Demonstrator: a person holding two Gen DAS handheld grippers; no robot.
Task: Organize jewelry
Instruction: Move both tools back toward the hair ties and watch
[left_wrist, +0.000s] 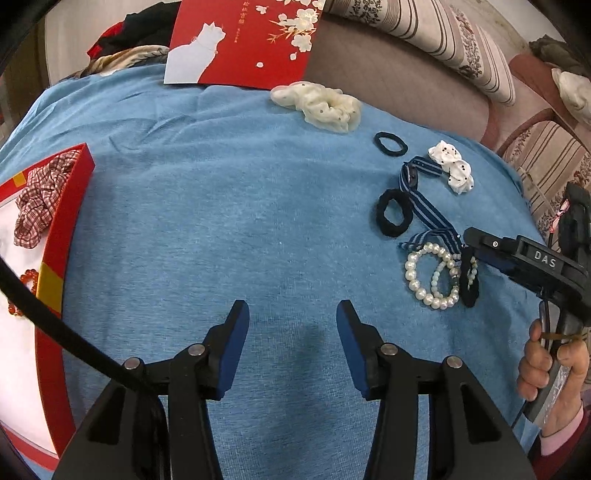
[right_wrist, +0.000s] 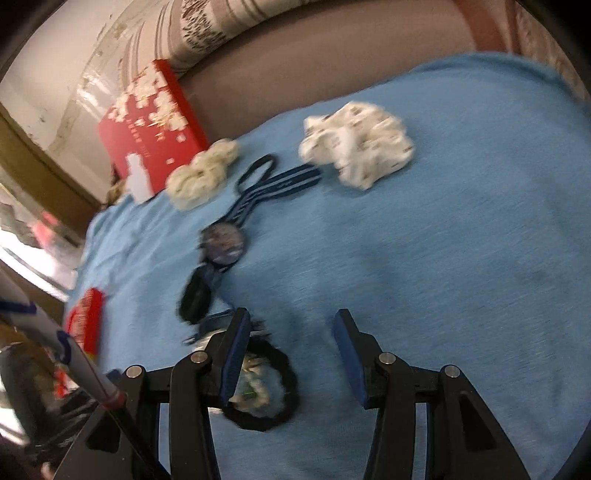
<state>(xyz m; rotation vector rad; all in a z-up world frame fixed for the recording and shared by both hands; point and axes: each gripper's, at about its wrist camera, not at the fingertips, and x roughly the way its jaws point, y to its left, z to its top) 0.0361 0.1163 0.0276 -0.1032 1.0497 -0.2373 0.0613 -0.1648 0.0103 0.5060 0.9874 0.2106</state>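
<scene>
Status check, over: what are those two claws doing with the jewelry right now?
Left gripper open, empty. Right gripper open over black fuzzy hair tie. White pearl bracelet on blue cloth. Nothing blocking.
</scene>
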